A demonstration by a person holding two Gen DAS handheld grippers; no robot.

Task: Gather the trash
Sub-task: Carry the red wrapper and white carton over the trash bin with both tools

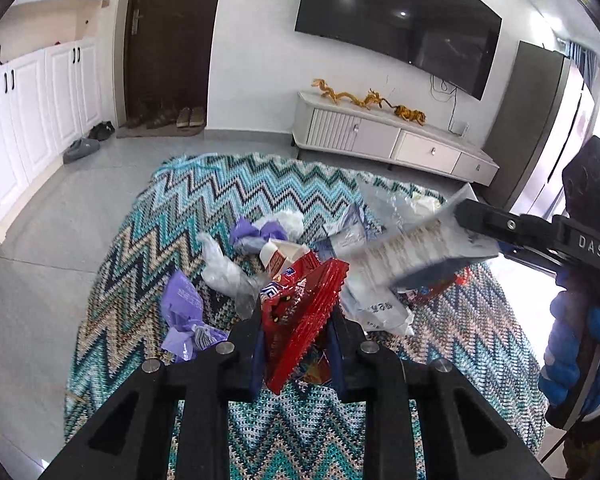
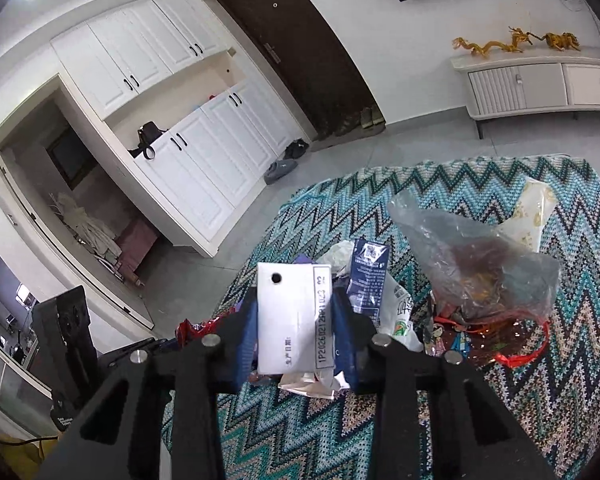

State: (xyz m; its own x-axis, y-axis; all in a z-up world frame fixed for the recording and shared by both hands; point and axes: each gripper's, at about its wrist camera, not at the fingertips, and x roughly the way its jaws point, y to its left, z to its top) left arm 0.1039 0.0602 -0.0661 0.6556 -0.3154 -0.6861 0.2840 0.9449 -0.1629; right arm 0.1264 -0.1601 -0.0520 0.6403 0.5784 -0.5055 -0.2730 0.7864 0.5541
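Note:
My left gripper (image 1: 298, 308) is shut on a red snack wrapper (image 1: 300, 312) and holds it over the zigzag cloth (image 1: 220, 200). My right gripper (image 2: 296, 312) is shut on a white carton (image 2: 292, 316); that gripper and the carton also show at the right of the left wrist view (image 1: 420, 252). More trash lies on the cloth: purple wrappers (image 1: 184, 312), a crumpled clear bag (image 1: 224, 268), a white pouch (image 1: 376, 304), a dark blue carton (image 2: 368, 276) and a clear plastic bag with scraps inside (image 2: 484, 268).
The cloth covers a low table on a grey tiled floor (image 1: 40, 260). A white TV cabinet (image 1: 392, 140) with golden dragon figures stands behind, under a wall TV (image 1: 400, 20). White cupboards (image 2: 204, 152) and a dark door (image 2: 300, 48) are on the left.

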